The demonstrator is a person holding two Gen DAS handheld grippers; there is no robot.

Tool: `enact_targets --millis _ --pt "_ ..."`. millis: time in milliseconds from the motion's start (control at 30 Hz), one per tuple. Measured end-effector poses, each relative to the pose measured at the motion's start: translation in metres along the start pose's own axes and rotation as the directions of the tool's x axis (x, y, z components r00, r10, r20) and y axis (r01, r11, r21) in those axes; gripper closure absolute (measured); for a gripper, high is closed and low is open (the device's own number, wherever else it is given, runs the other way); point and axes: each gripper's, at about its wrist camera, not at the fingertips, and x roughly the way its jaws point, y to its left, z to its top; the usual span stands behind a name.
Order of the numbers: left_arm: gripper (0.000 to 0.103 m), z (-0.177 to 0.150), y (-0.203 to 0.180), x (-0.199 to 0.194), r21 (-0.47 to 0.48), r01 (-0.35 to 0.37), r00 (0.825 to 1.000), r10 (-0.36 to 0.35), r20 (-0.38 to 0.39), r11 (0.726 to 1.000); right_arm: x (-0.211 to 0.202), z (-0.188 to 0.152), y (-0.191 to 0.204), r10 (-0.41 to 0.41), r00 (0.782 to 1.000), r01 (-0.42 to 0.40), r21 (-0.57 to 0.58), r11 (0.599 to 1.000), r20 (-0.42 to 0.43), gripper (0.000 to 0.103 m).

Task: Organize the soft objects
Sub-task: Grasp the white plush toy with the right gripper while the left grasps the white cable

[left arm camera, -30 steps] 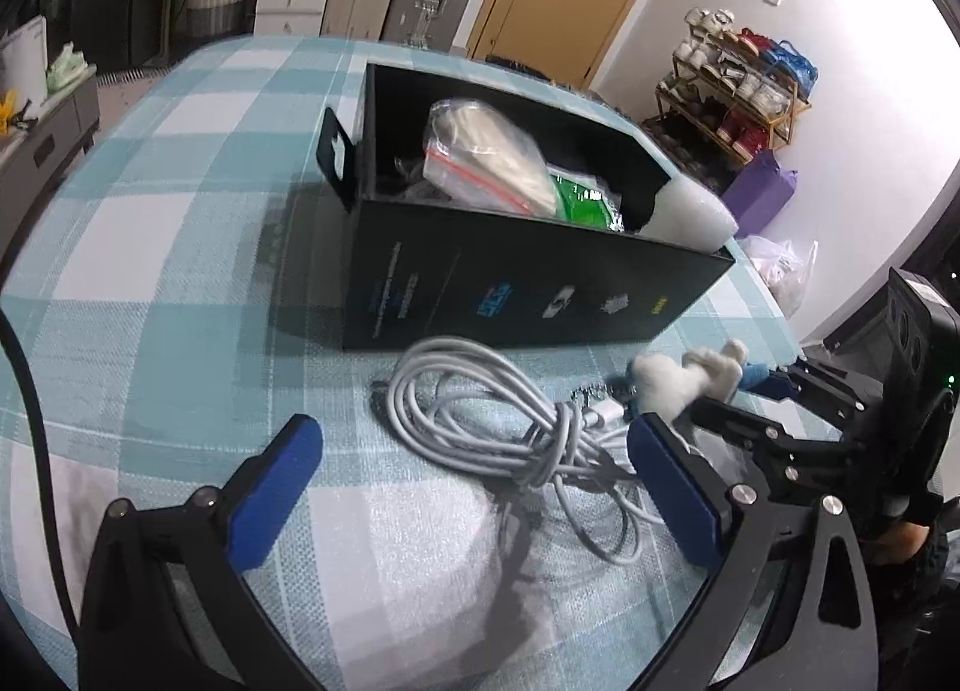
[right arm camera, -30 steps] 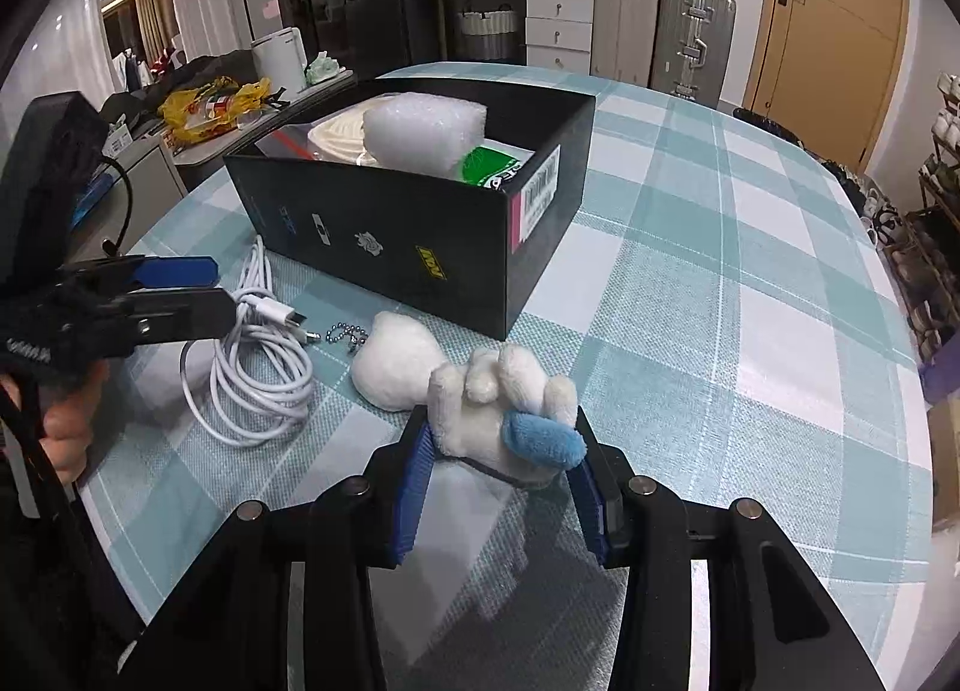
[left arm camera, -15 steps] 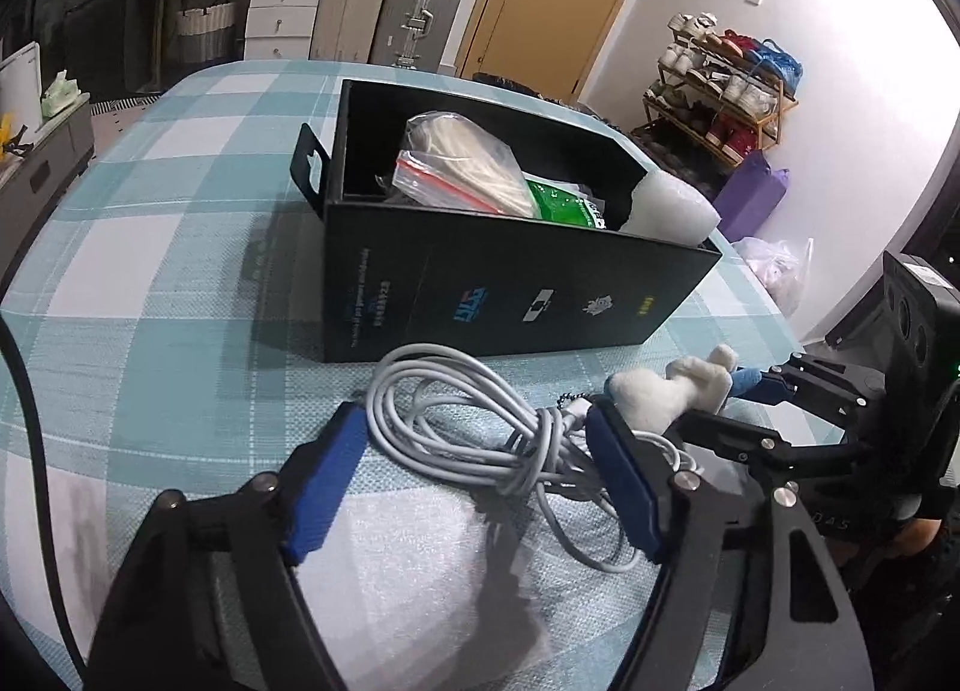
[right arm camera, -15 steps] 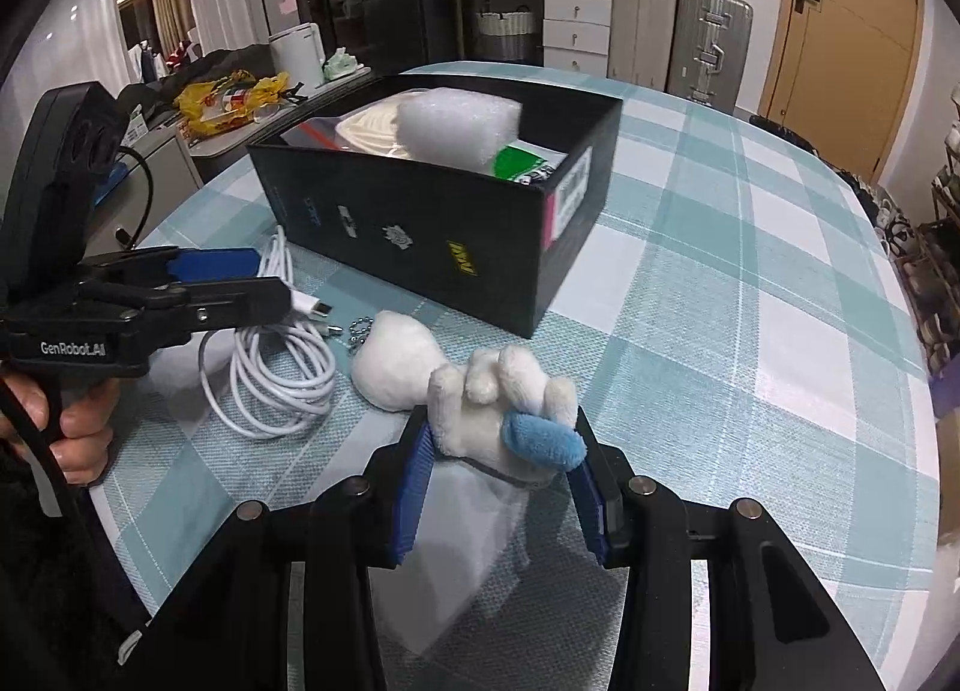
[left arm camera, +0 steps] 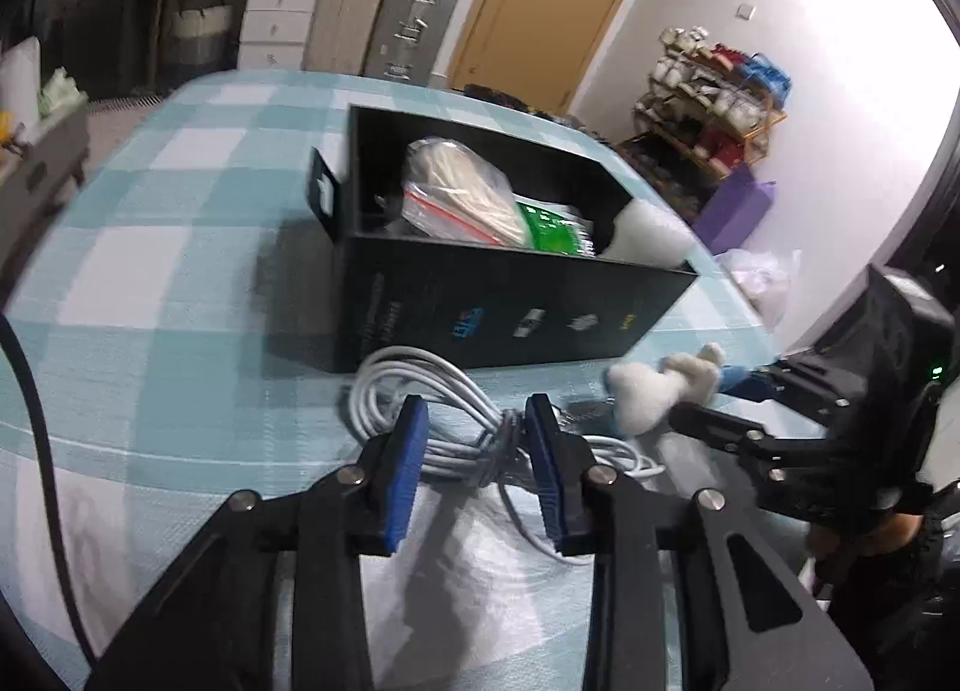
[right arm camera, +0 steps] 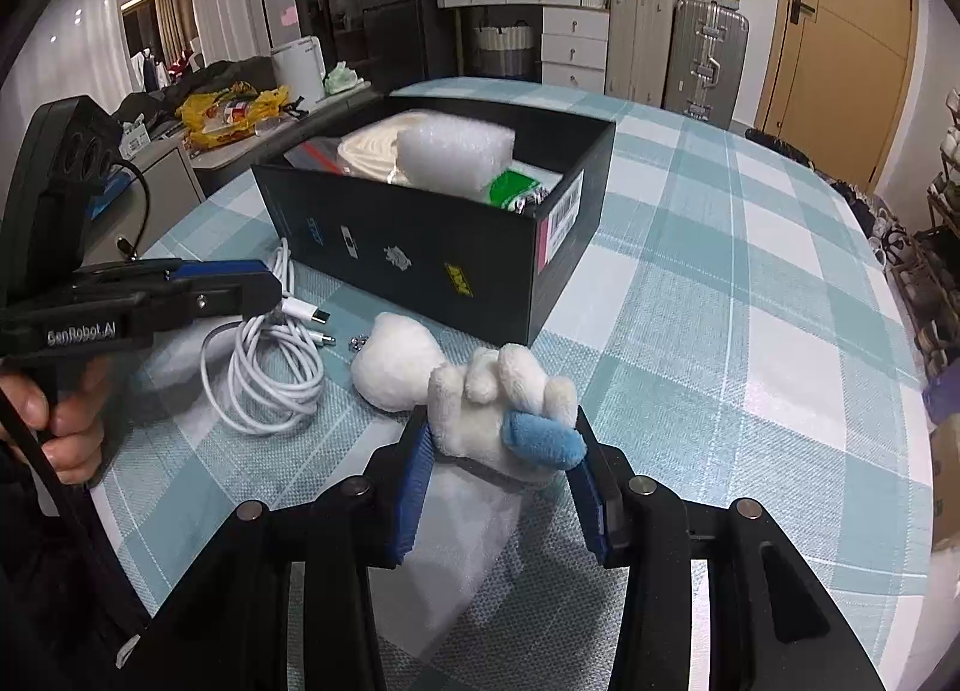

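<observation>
Low over the table, left gripper (left arm camera: 477, 439) straddles cable (left arm camera: 432, 403), right gripper (right arm camera: 501, 451) clasps plush (right arm camera: 480, 397)

Silver suitcases (right arm camera: 678, 54) are standing past the worktop's far edge beside white drawers (right arm camera: 573, 51); a shoe rack (left arm camera: 711, 102), seemingly crowded, is lining the wall.

Box (left arm camera: 516, 295) floor hidden beneath contents
</observation>
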Motion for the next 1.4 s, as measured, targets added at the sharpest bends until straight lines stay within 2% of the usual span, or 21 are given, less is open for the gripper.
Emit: enact_targets --millis 133,200,233,367,500,567,633,733,800,833,867,900,1100,1400 --pt "0.061 0.001 0.001 0.001 0.005 -0.015 1.0 0.016 -0.024 1.0 0.0 0.0 0.001 -0.005 1.0 0.005 -0.003 1.0 -0.001 0.06" --pt "0.042 0.002 0.005 0.002 -0.016 -0.027 0.999 0.026 -0.043 1.0 -0.001 0.001 0.001 -0.004 1.0 0.004 -0.005 1.0 0.0 0.06" --pt "0.042 0.002 0.008 0.002 -0.035 -0.03 0.998 0.029 -0.051 0.999 -0.001 0.001 0.001 -0.004 1.0 0.004 -0.007 1.0 0.0 0.06" --pt "0.039 0.0 0.014 0.008 -0.114 0.025 0.992 -0.039 -0.12 0.993 -0.002 0.0 0.002 -0.005 1.0 0.005 -0.008 1.0 0.001 0.06" --pt "0.025 -0.004 0.007 0.01 -0.121 0.044 0.99 -0.06 -0.126 0.992 -0.002 0.0 0.002 -0.007 1.0 0.007 -0.008 1.0 0.001 0.06" --pt "0.023 -0.004 0.002 0.011 -0.121 0.058 0.988 -0.074 -0.133 0.991 -0.003 0.0 0.002 -0.007 1.0 0.007 -0.008 1.0 0.002 0.06" --pt "0.023 -0.006 -0.003 0.011 -0.105 0.034 0.991 -0.048 -0.128 0.994 -0.003 0.0 0.002 -0.008 1.0 0.008 -0.009 1.0 0.002 0.06" --pt "0.026 -0.01 -0.012 0.011 -0.058 -0.01 0.993 0.003 -0.118 0.998 -0.003 0.0 0.002 -0.007 1.0 0.007 -0.01 1.0 0.004 0.06" --pt "0.044 -0.011 -0.015 0.012 -0.016 -0.049 0.993 0.047 -0.109 0.999 -0.004 0.0 0.002 -0.005 1.0 0.005 -0.012 1.0 0.004 0.06" --pt "0.048 -0.012 -0.016 0.011 -0.002 -0.049 0.993 0.048 -0.107 0.999 -0.004 0.0 0.002 -0.005 1.0 0.005 -0.011 1.0 0.005 0.06" --pt "0.063 -0.013 -0.016 0.011 0.005 -0.037 0.993 0.038 -0.11 0.999 -0.004 0.0 0.002 -0.005 1.0 0.005 -0.011 1.0 0.005 0.06" --pt "0.071 -0.013 -0.015 0.011 0.009 -0.027 0.993 0.028 -0.118 1.0 -0.004 0.0 0.002 -0.006 1.0 0.006 -0.011 1.0 0.005 0.06" --pt "0.08 -0.014 -0.012 0.004 0.021 -0.01 0.994 0.012 -0.105 1.0 -0.006 -0.001 0.004 -0.004 1.0 0.004 -0.012 1.0 0.013 0.06" --pt "0.084 -0.019 -0.01 -0.015 0.058 0.004 0.999 -0.001 -0.051 0.998 -0.015 0.0 0.006 0.009 0.999 -0.008 -0.024 1.0 0.048 0.06"
